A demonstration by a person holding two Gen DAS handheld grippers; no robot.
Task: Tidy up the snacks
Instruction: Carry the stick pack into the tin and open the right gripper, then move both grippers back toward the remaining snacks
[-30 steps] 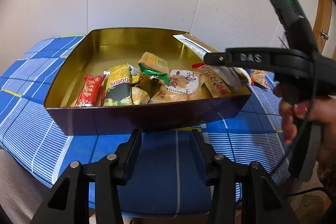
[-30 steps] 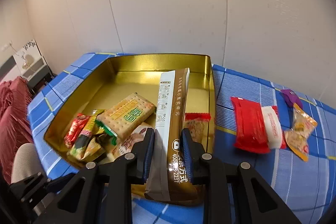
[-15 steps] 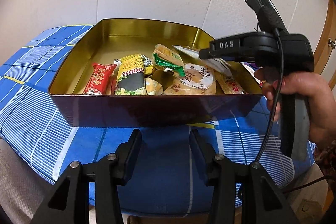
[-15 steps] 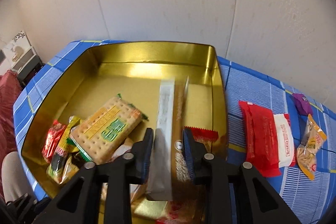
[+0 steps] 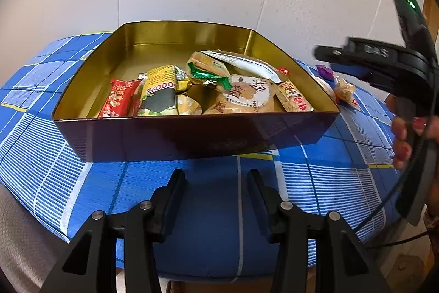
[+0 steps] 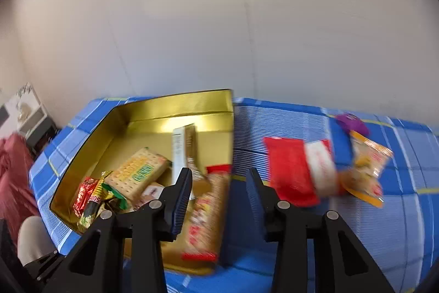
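Inside the gold-lined metal tin (image 6: 175, 103): long brown-and-white sachet (image 6: 184, 147) right of rectangular cracker pack (image 6: 137, 172). Right of tin, on blue checked tablecloth (image 6: 384, 224): red-and-white packet (image 6: 299, 169).

We hold our left gripper (image 5: 216, 191) spread empty before the gold tin (image 5: 192, 133), our right gripper (image 6: 218, 190) spread empty above its right wall.

"DAS" on the right tool (image 5: 376, 51); yellow packet (image 5: 159, 89) reads "26000" (first digit unclear)
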